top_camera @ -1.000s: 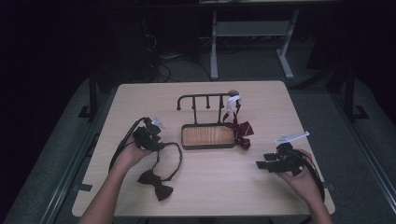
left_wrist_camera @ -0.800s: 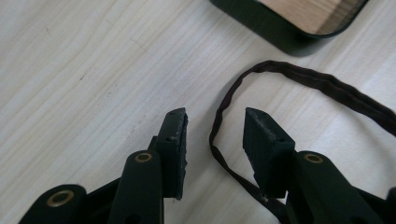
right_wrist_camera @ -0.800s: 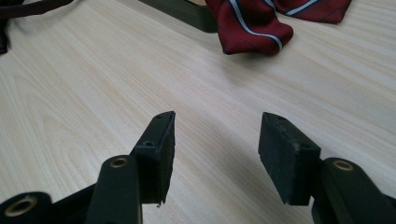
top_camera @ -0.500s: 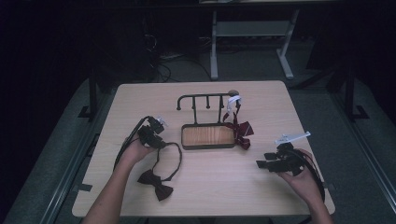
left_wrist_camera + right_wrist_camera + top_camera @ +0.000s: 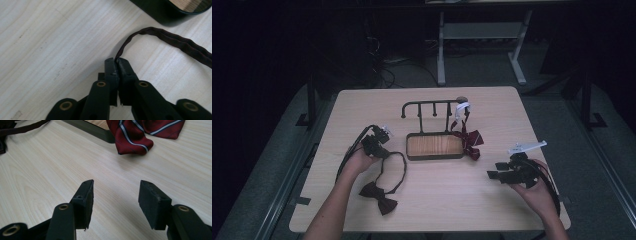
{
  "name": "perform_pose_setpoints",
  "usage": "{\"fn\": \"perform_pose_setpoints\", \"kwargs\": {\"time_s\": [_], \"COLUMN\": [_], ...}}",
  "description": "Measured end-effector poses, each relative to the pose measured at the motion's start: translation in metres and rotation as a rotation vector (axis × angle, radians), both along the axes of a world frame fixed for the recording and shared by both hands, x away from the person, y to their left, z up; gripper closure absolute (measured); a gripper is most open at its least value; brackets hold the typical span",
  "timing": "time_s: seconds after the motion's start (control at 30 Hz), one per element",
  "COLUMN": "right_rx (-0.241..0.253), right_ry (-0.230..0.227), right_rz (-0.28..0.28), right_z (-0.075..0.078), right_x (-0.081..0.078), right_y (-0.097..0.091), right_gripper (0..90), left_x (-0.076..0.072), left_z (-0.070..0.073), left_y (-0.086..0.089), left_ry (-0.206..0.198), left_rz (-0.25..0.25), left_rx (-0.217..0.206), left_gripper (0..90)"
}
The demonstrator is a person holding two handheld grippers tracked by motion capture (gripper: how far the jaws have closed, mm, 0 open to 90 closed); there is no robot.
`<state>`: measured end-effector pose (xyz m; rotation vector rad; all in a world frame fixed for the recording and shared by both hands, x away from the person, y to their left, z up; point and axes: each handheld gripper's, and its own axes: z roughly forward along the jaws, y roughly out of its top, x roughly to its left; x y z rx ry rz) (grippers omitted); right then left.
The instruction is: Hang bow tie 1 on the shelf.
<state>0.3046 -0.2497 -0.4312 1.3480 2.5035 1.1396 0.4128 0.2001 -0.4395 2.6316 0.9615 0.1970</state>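
Pale wood-grain bench [image 5: 432,200] carries all items, largest first.

Rack [image 5: 434,131]: black metal stand w/ wooden tray base, approx. centre of bench; hooked rail runs along the top at its far side.

Striped tie [image 5: 468,140]: dark red bow tie w/ light stripes, hung from the right end of the rail by a white band, its lower part on the bench against the right end of the tray. Also seen ahead of the right gripper in the right gripper view [image 5: 140,135].

Dark bow tie [image 5: 378,196]: lies flat on the bench, front-left of the rack, near the person's left forearm. Its strap [image 5: 398,167] loops from the bow up toward the rack's left front corner, then back left to the left gripper.

Left gripper [image 5: 383,150]: just left of the rack. Its fingers [image 5: 111,68] have just been closing and now pinch the strap [image 5: 175,41] at bench level; strap exits between the tips, arcs up and runs off to the right.

Right gripper [image 5: 493,171]: right-front of the bench, well apart from both ties, pointing left. Its fingers [image 5: 86,195] stand wide, nothing between them, bare bench beneath.
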Motion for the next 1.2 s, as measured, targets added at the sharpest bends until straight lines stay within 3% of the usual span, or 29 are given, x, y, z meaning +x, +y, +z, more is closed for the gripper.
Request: {"fn": "perform_pose_setpoints", "kwargs": {"time_s": [0.2, 0.37, 0.57, 0.73, 1.2], "right_rx": [0.003, 0.012, 0.015, 0.020, 0.019], "right_ry": [0.004, 0.020, 0.021, 0.023, 0.022], "right_rz": [0.000, -0.011, -0.012, -0.018, -0.021], "right_z": [-0.001, -0.004, -0.006, -0.006, -0.008], "right_x": [0.001, 0.003, 0.004, 0.004, 0.004], "right_y": [-0.004, -0.007, -0.009, -0.011, -0.013], "right_gripper": [45.7, 45.5, 45.4, 45.1, 45.0], "left_x": [-0.001, -0.007, -0.016, -0.021, -0.036], "left_z": [0.001, 0.006, 0.018, 0.025, 0.044], "left_y": [0.002, 0.002, 0.003, 0.004, 0.006], "left_ry": [0.017, 0.031, 0.023, 0.023, 0.011], "left_rz": [-0.016, -0.024, -0.060, -0.065, -0.117], "left_rx": [0.005, -0.030, -0.037, -0.076, -0.095], "left_gripper": [89.1, 89.3, 89.4, 89.4, 89.4]}}
